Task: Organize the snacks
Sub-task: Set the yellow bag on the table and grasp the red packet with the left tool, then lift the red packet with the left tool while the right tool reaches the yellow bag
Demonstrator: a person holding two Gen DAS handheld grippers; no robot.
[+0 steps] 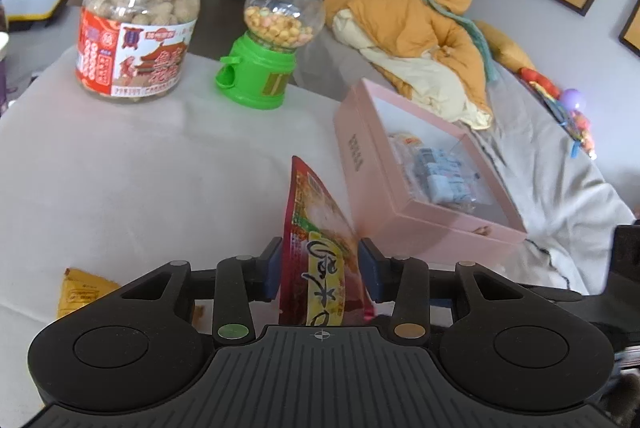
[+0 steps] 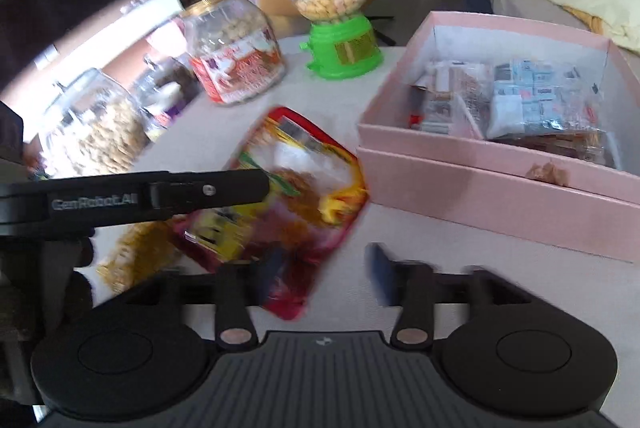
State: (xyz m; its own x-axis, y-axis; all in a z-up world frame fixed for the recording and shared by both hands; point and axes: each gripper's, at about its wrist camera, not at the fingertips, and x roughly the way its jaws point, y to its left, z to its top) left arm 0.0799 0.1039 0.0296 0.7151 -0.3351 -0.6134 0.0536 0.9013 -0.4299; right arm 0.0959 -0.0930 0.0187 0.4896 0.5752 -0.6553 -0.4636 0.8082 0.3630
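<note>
The left gripper [image 1: 320, 268] has its two blue pads closed against a red snack packet [image 1: 316, 248], which stands on edge between them, lifted over the white table [image 1: 160, 168]. In the right wrist view this same packet [image 2: 296, 188] hangs flat-faced under the left gripper's black finger [image 2: 168, 194]. The right gripper [image 2: 326, 274] is spread wide and grips nothing; its pads are blurred and sit low in front of the packet.

Just right of the packet stands a pink box [image 1: 362, 164], its near wall close to the packet's edge. A yellow packet [image 1: 82, 292] lies on the table at the lower left, partly behind the gripper body.

The box [image 2: 492, 188] is open and rests in its own lid; the right wrist view shows a divider inside, with small wrapped snacks [image 2: 532, 96] on both sides. Further back stand a green candy dispenser [image 1: 264, 68] with coloured balls in its clear globe, and a gold-lidded jar of peanuts [image 1: 138, 24].

Only the right wrist view shows another clear jar [image 2: 96, 124] at the table's left edge. Only the left wrist view shows orange bedding [image 1: 412, 28] behind the box.
</note>
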